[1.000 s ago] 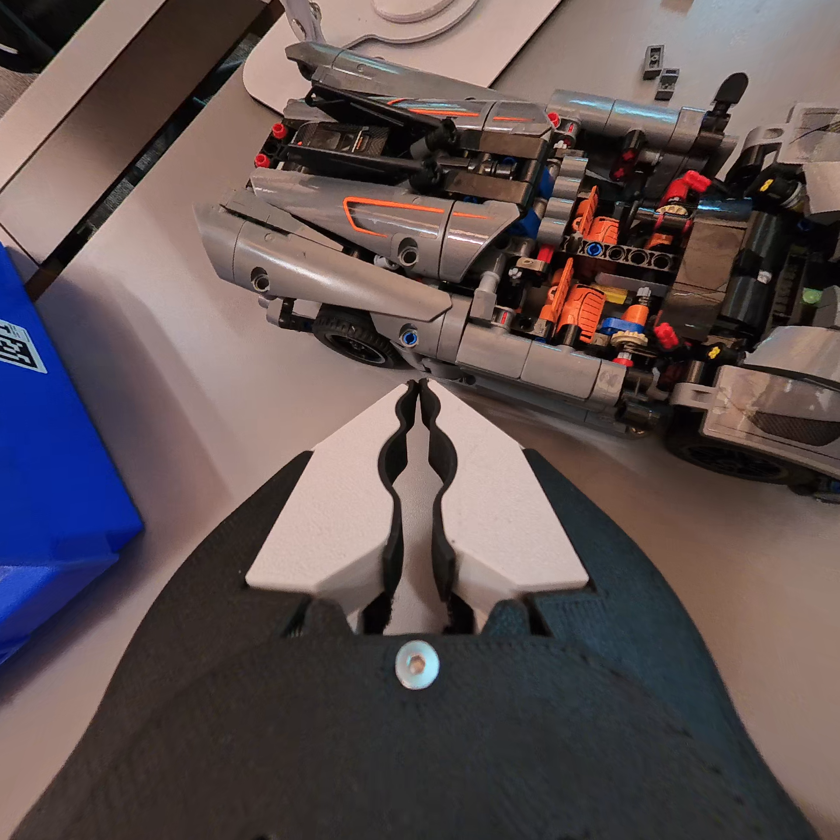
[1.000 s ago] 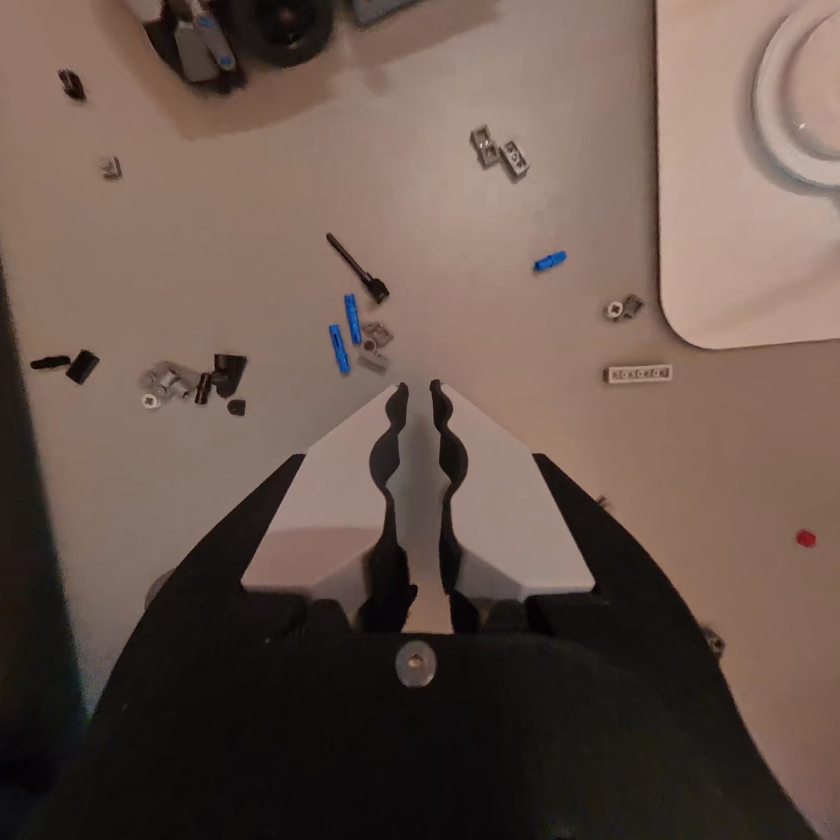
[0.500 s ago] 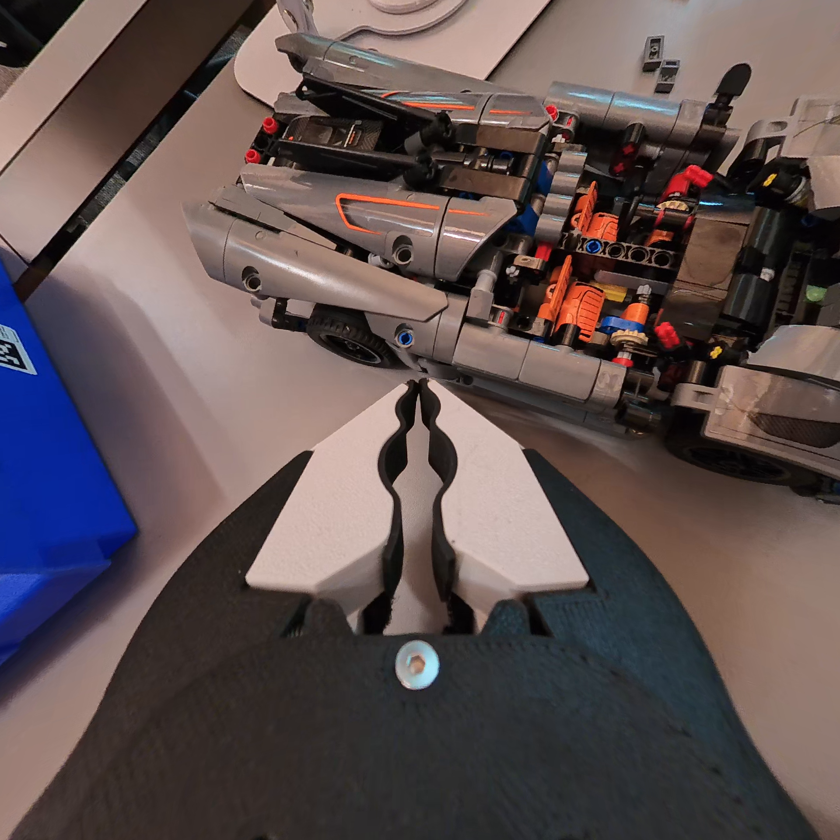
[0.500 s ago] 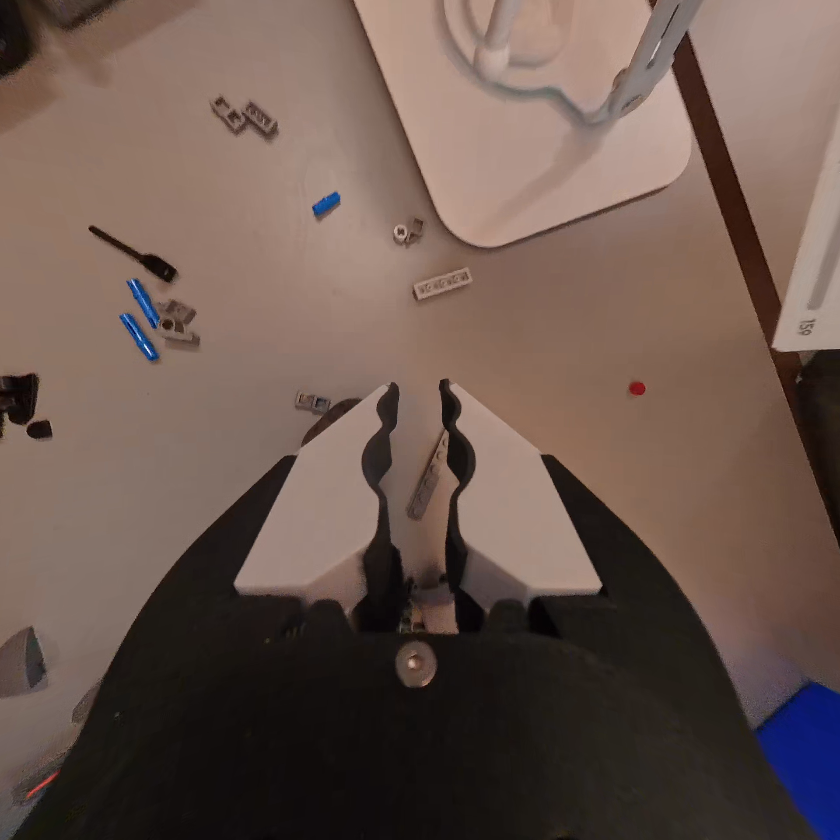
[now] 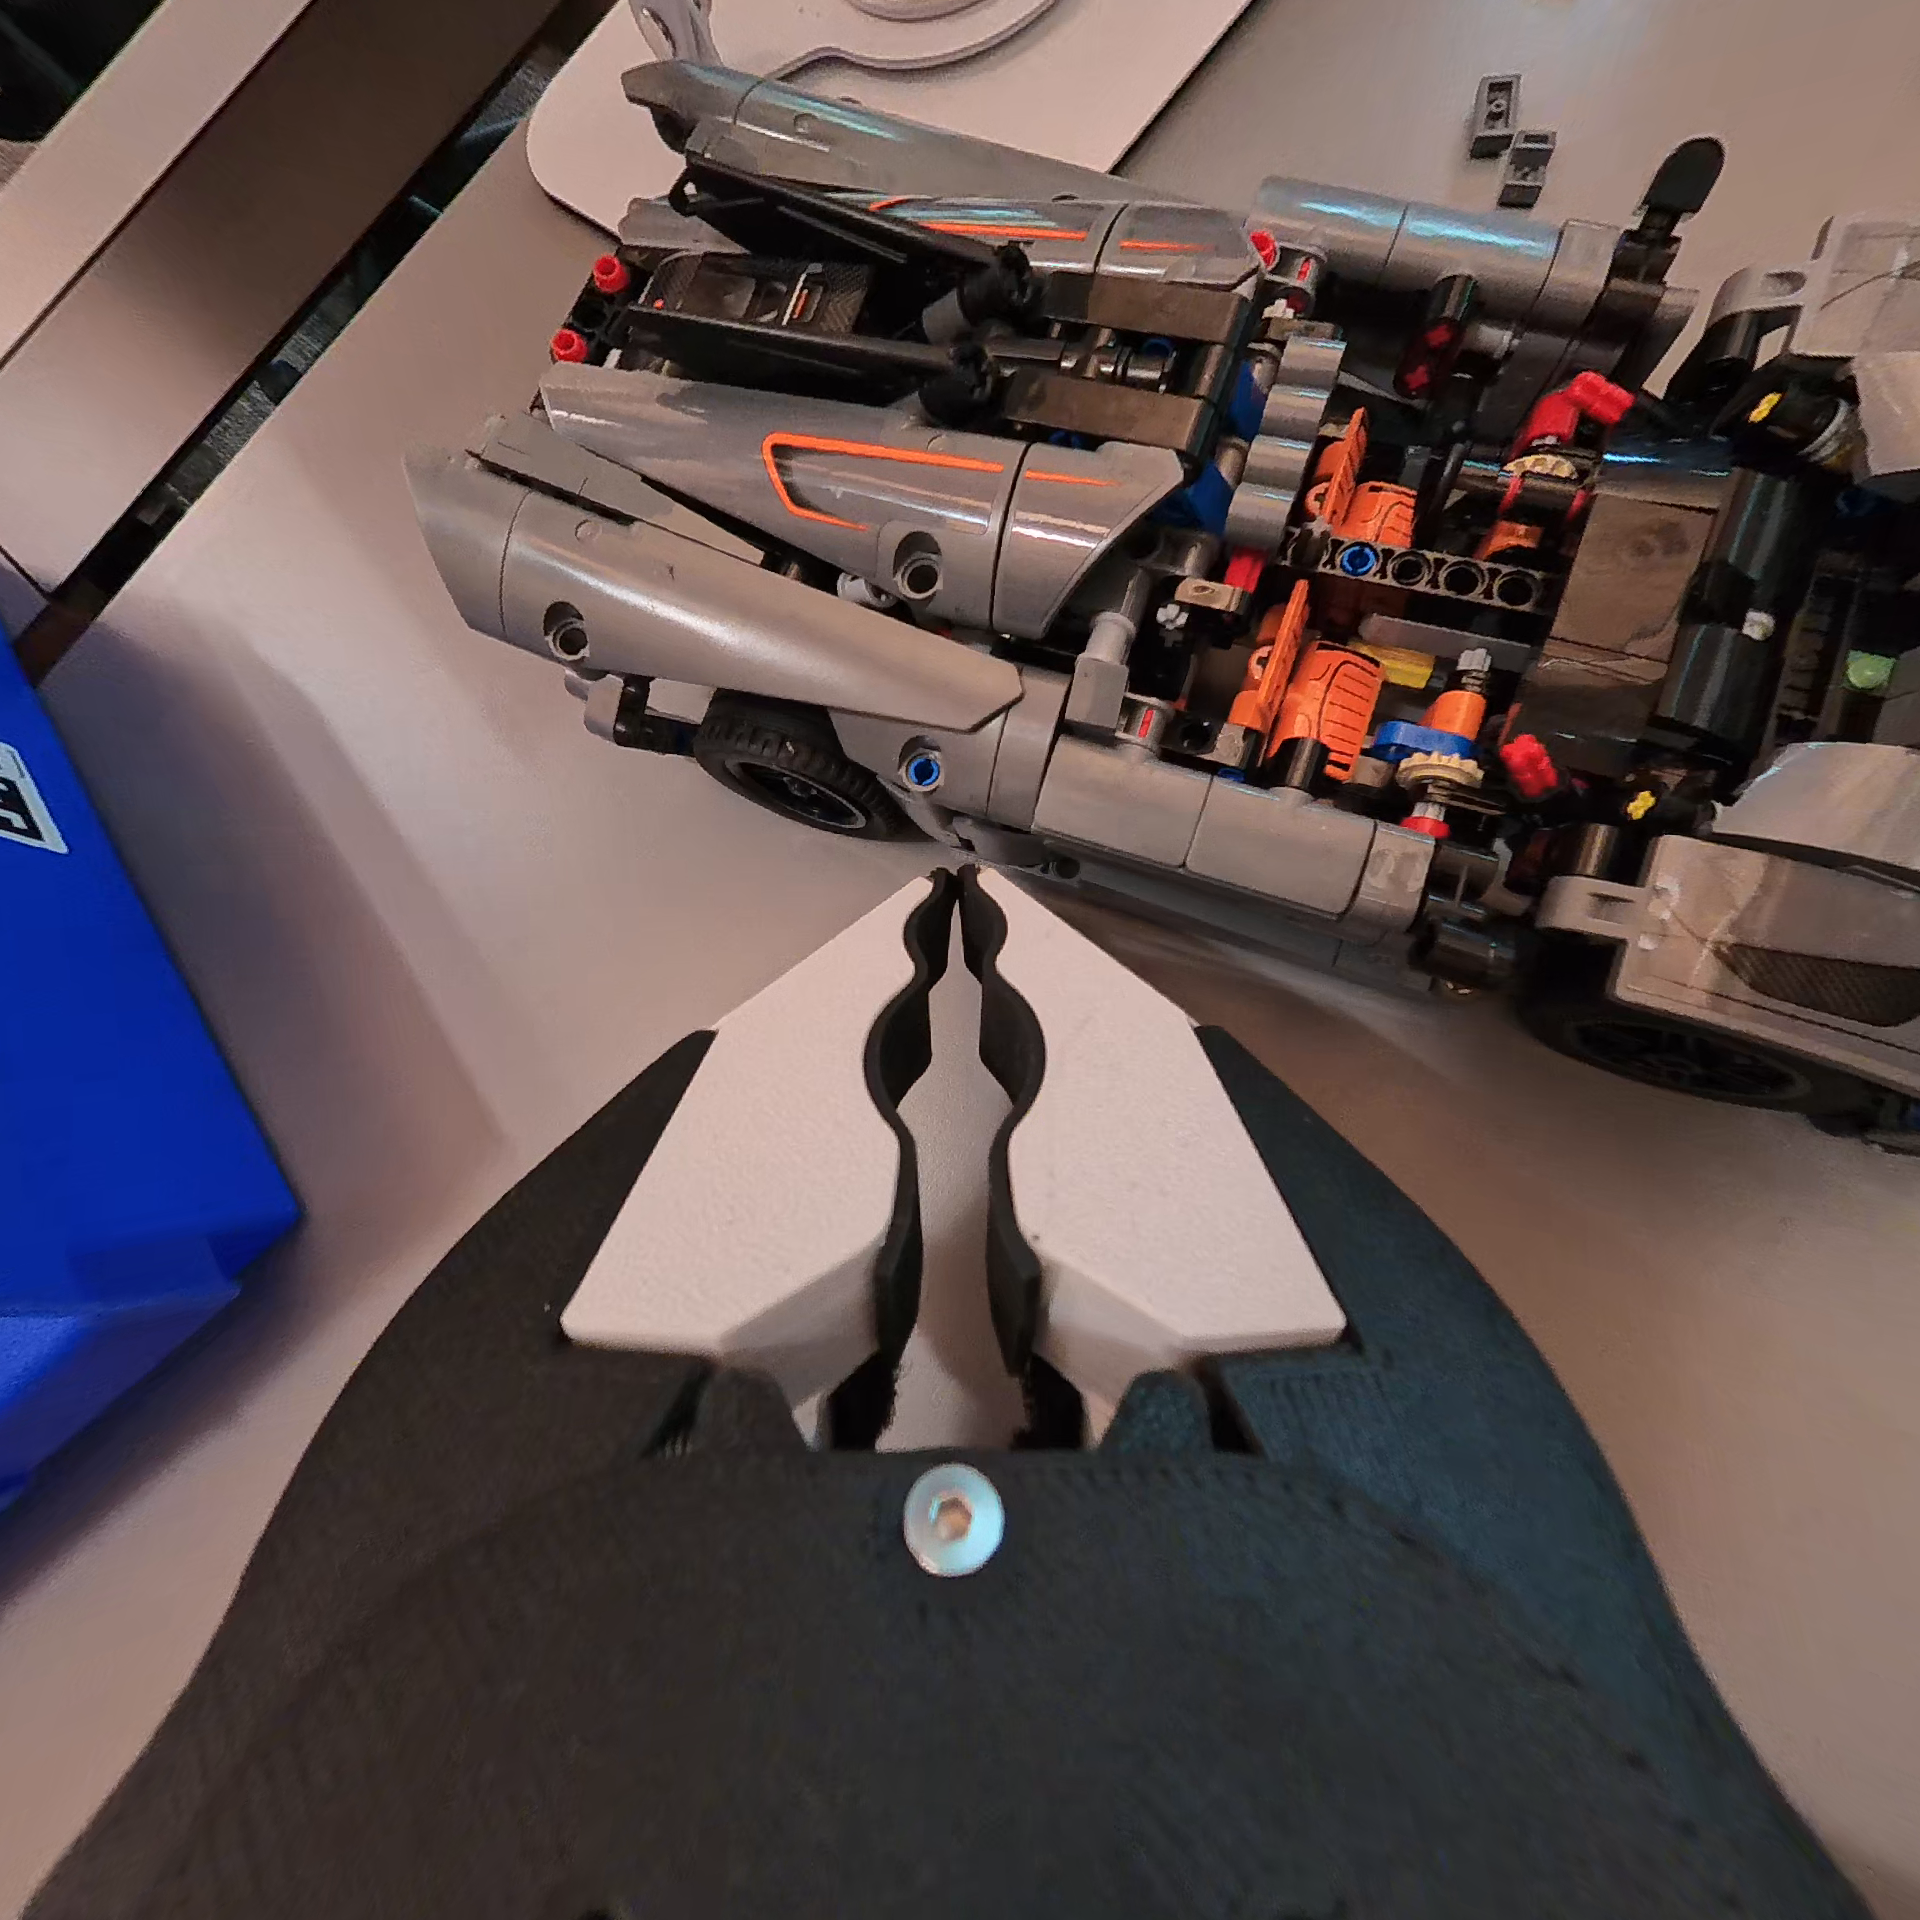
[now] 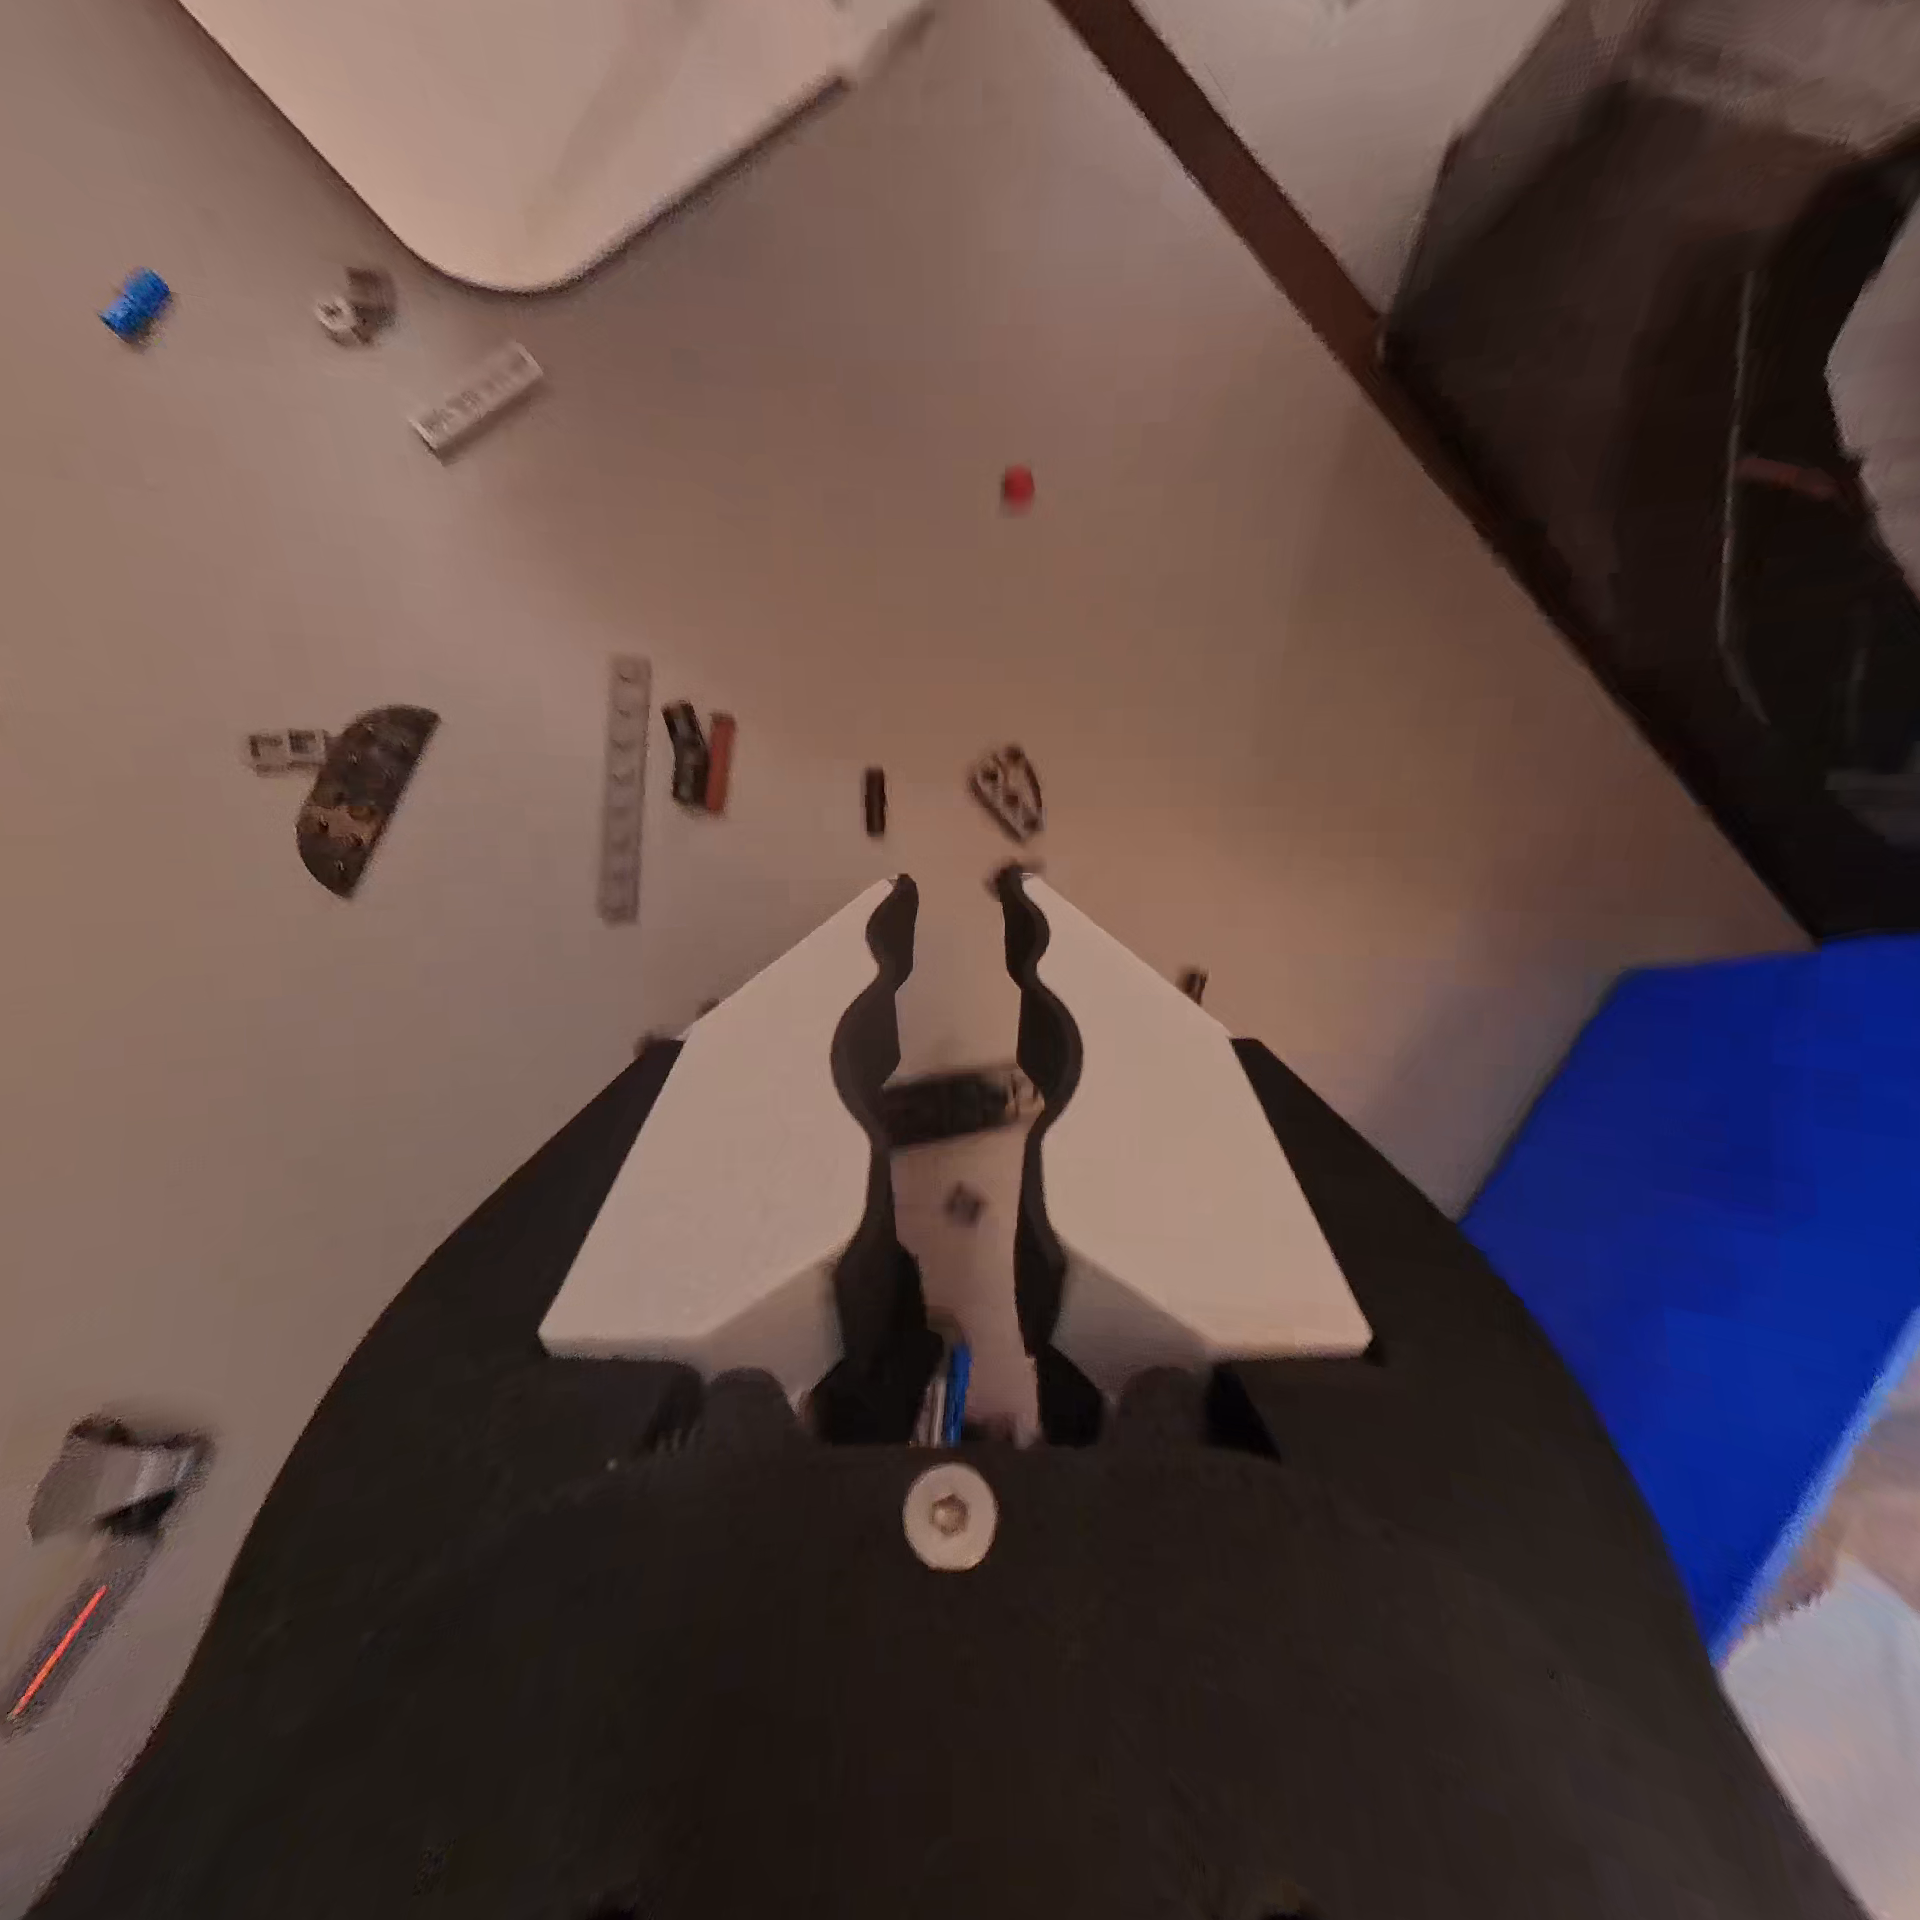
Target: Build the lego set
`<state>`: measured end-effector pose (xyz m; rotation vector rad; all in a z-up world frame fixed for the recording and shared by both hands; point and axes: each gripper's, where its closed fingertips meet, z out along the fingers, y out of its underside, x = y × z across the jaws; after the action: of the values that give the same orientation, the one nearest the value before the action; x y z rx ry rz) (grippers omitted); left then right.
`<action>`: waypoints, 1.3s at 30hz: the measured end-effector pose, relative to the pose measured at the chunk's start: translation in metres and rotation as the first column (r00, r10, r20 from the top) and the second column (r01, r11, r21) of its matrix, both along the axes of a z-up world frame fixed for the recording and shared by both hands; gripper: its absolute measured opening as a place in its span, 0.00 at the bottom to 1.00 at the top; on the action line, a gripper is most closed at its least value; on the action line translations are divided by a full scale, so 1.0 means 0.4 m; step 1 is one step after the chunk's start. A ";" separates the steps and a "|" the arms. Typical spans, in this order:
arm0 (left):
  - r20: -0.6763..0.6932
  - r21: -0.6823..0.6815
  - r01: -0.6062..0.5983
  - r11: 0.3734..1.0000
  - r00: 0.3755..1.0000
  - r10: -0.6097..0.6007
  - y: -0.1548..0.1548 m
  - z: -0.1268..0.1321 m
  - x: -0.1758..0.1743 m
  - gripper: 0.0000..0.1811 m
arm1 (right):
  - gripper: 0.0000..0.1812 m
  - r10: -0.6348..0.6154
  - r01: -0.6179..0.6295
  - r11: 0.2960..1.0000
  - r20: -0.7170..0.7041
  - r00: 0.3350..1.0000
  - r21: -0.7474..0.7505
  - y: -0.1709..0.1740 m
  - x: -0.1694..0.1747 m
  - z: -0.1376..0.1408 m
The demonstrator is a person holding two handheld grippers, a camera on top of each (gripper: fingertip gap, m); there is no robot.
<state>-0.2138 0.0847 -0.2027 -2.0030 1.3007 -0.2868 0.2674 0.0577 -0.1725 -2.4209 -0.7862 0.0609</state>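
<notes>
A grey, black and orange lego car (image 5: 1143, 582) lies on the table in the left wrist view. My left gripper (image 5: 956, 878) is shut and empty, its tips just short of the car's near side sill. My right gripper (image 6: 954, 883) is open and empty above loose lego pieces. A small black piece (image 6: 875, 800) and a grey wedge plate (image 6: 1010, 787) lie just ahead of its tips. A long grey plate (image 6: 623, 787), a dark curved panel (image 6: 358, 795) and a red stud (image 6: 1018, 486) lie farther off. A dark piece (image 6: 951, 1103) shows on the table between the fingers.
A blue box (image 5: 104, 1039) stands left of my left gripper; another blue box (image 6: 1704, 1226) is at the right in the right wrist view. A white stand base (image 6: 540, 114) lies ahead left. The table edge (image 6: 1299, 270) runs diagonally at right. My hands' fingertips stand some 50 centimetres from each other. To the long grey plate (image 6: 623, 787): right tips about 9 centimetres, left tips about 40 centimetres.
My right gripper has swept to the right over the loose pieces and opened a little wider. My left gripper has barely moved and stays shut near the car.
</notes>
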 end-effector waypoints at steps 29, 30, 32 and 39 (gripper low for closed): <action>-0.002 -0.006 0.002 1.000 1.000 -0.002 -0.005 -0.002 0.004 0.00 | 0.03 -0.092 0.159 0.921 0.196 0.976 -0.356 -0.124 0.117 -0.137; -0.002 -0.005 0.001 1.000 1.000 -0.001 -0.005 -0.001 0.003 0.00 | 0.04 -0.105 0.169 0.927 0.203 0.974 -0.334 -0.113 0.121 -0.133; -0.002 -0.006 0.001 1.000 1.000 -0.001 -0.004 -0.002 0.003 0.00 | 0.07 -0.145 0.205 0.940 0.226 0.963 -0.271 -0.086 0.138 -0.120; -0.003 -0.007 0.002 1.000 1.000 -0.002 -0.005 -0.002 0.003 0.00 | 0.08 -0.155 0.220 0.942 0.254 0.955 -0.252 -0.072 0.146 -0.128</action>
<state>-0.2125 0.0828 -0.2037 -2.0089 1.3051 -0.2904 0.3257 0.0288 -0.2238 -2.7983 -0.6766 -0.2036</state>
